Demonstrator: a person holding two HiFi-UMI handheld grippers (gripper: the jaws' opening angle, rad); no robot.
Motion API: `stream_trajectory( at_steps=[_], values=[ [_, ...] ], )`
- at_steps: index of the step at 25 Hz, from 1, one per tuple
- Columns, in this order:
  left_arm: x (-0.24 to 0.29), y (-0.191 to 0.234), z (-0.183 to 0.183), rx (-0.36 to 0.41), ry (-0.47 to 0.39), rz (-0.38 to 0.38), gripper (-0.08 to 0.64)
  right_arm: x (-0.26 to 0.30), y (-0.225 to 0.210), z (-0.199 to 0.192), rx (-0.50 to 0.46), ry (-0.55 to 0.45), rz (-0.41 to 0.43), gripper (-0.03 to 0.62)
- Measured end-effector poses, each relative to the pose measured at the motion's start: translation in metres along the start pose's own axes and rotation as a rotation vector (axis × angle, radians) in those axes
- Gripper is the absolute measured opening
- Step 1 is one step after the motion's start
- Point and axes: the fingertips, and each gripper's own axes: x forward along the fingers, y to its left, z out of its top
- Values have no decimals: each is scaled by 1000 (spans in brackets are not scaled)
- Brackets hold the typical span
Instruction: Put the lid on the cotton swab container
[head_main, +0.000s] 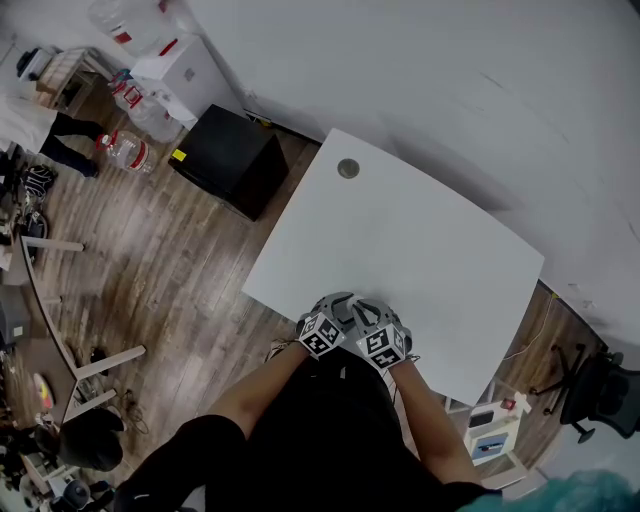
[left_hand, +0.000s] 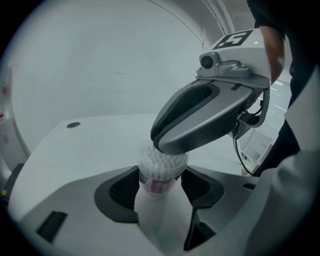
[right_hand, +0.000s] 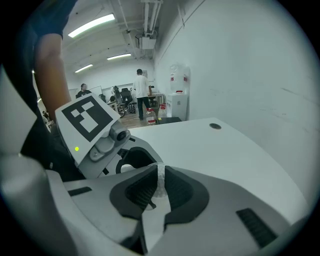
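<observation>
A clear cotton swab container (left_hand: 159, 172), packed with white swabs and bearing a red label, stands upright between the pads of my left gripper (left_hand: 161, 191), which is shut on it. My right gripper (left_hand: 172, 144) sits right over the container's open top and hides the mouth. In the right gripper view my right gripper (right_hand: 159, 184) is shut on the thin ribbed edge of the white lid (right_hand: 160, 172). Whether the lid touches the container I cannot tell. In the head view both grippers (head_main: 355, 335) meet at the near edge of the white table (head_main: 400, 240).
A round cable hole (head_main: 348, 168) marks the table's far corner. A black cabinet (head_main: 228, 158) and water bottles (head_main: 125, 150) stand on the wood floor to the left. An office chair (head_main: 600, 390) is at the right. A person (right_hand: 141, 92) stands far off.
</observation>
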Motion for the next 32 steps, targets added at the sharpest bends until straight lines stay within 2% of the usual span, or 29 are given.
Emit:
stream_trajectory(
  at_steps=[3, 7, 10, 13, 17, 21, 23, 24, 27, 30, 32],
  values=[
    [0, 1, -3, -9, 5, -11, 267, 3, 1, 0, 12, 11, -14, 63],
    [-8, 0, -6, -88, -33, -32, 268, 2, 1, 1, 0, 25, 9, 63],
    [-18, 2, -5, -108, -50, -26, 268, -5, -8, 6, 105, -40, -27, 63],
    [-34, 8, 1, -141, -93, -17, 267, -22, -20, 13, 216, -118, -115, 63],
    [-60, 1, 3, -123, -133, -66, 267, -40, -28, 13, 300, -163, -216, 63],
    [-95, -8, 14, -128, -199, -73, 267, -66, -21, 13, 421, -229, -285, 63],
    [-116, -10, 16, -128, -218, -45, 267, -80, -7, 21, 474, -275, -318, 63],
    [-128, -10, 18, -118, -224, -12, 252, -87, 2, 27, 494, -302, -333, 63],
    [-172, -5, 32, -102, -290, 72, 130, -106, 30, 53, 527, -387, -388, 63],
    [-218, -11, 46, -162, -392, 48, 31, -127, 61, 77, 561, -458, -459, 63],
    [-246, -21, 52, -185, -418, 30, 14, -141, 86, 89, 580, -484, -493, 63]
  ],
)
